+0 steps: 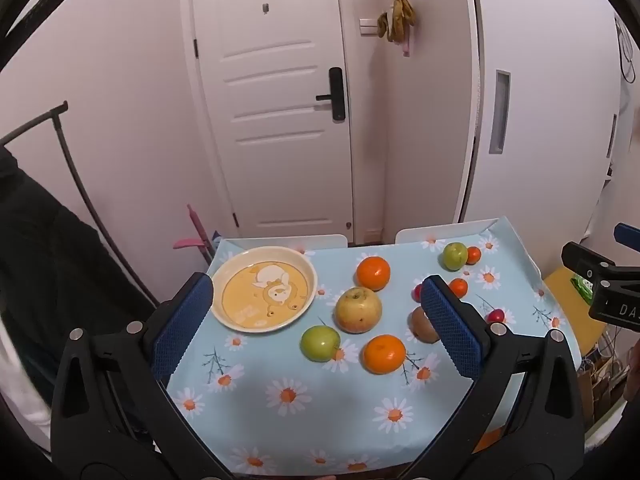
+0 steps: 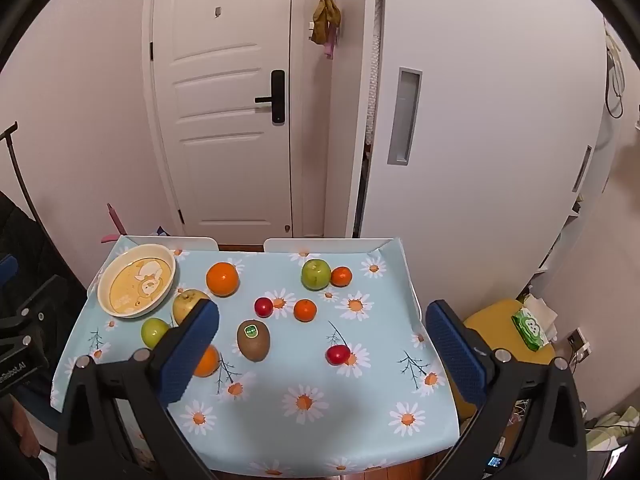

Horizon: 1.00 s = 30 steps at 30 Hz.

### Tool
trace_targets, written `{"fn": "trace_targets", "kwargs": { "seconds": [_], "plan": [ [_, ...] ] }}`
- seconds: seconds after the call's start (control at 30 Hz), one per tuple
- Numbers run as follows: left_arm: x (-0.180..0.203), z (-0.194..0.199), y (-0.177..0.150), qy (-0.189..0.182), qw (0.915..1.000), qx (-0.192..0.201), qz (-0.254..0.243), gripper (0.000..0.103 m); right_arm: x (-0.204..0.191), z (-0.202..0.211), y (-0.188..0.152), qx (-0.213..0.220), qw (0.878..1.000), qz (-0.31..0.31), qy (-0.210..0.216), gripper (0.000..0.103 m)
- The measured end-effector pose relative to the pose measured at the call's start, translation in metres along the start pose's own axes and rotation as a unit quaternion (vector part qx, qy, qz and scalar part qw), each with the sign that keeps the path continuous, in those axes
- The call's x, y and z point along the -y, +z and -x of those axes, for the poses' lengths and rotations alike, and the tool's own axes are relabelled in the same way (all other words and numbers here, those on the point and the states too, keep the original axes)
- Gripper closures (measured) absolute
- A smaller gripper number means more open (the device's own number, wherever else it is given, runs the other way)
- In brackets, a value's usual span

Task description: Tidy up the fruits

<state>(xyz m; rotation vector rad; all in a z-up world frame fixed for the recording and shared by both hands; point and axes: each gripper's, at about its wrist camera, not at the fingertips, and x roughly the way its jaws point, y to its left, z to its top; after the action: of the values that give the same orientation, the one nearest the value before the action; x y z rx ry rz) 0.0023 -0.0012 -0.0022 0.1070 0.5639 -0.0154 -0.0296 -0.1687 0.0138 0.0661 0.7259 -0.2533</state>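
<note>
We hold both grippers — left gripper (image 1: 316,320), right gripper (image 2: 322,354) — spread, empty, above scattered fruit; the bowl (image 1: 228,276) waits, unfilled.

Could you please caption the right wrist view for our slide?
Open right tongs hover above scattered fruit and an empty bowl.

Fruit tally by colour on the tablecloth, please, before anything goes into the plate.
Orange: 4 (two large, two small)
Green: 2
Red: 2
Yellow: 1
Brown kiwi: 1
Total: 10; plate holds none.
</note>
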Motion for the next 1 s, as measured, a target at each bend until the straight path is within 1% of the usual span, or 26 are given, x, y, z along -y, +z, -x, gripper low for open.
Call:
{"fn": "trace_targets", "kwargs": {
  "seconds": [0.03,0.13,0.17,0.37,0.43,0.83,0.87,1.0],
  "plan": [
    [-0.001,0.002,-0.001,0.0,1.0,0.007,0.0,0.0,0.0,0.0,0.0,-0.001,1.0,0.0,0.0,0.0],
    [-0.002,0.005,-0.003,-0.001,0.9999,0.009,0.004,0.0,-0.001,0.0,0.0,-0.001,1.0,-0.001,-0.001,0.0],
    [-0.003,0.002,0.001,-0.001,1.0,0.004,0.002,0.0,-0.001,0.0,0.0,-0.001,1.0,-0.001,-0.001,0.0],
    [-0.005,0.001,0.0,-0.001,1.0,0.004,0.005,0.0,0.002,0.0,-0.001,-0.004,1.0,-0.001,0.003,0.0],
    [-0.007,-0.001,0.0,-0.002,1.0,0.002,0.005,0.0,-0.004,0.0,0.001,-0.004,1.0,-0.002,0.003,0.0],
    [-0.004,-0.003,0.001,0.001,1.0,0.001,0.004,0.0,-0.004,-0.006,-0.003,-0.005,1.0,-0.001,0.004,0.0],
    [-0.011,-0.005,-0.002,0.0,1.0,0.001,0.009,0.0,-0.005,-0.006,-0.003,-0.005,1.0,-0.001,0.004,0.0],
    [-0.012,-0.004,-0.001,0.001,0.9999,0.002,0.01,0.0,-0.005,-0.006,-0.002,-0.006,1.0,-0.003,0.005,0.0]
  ]
}}
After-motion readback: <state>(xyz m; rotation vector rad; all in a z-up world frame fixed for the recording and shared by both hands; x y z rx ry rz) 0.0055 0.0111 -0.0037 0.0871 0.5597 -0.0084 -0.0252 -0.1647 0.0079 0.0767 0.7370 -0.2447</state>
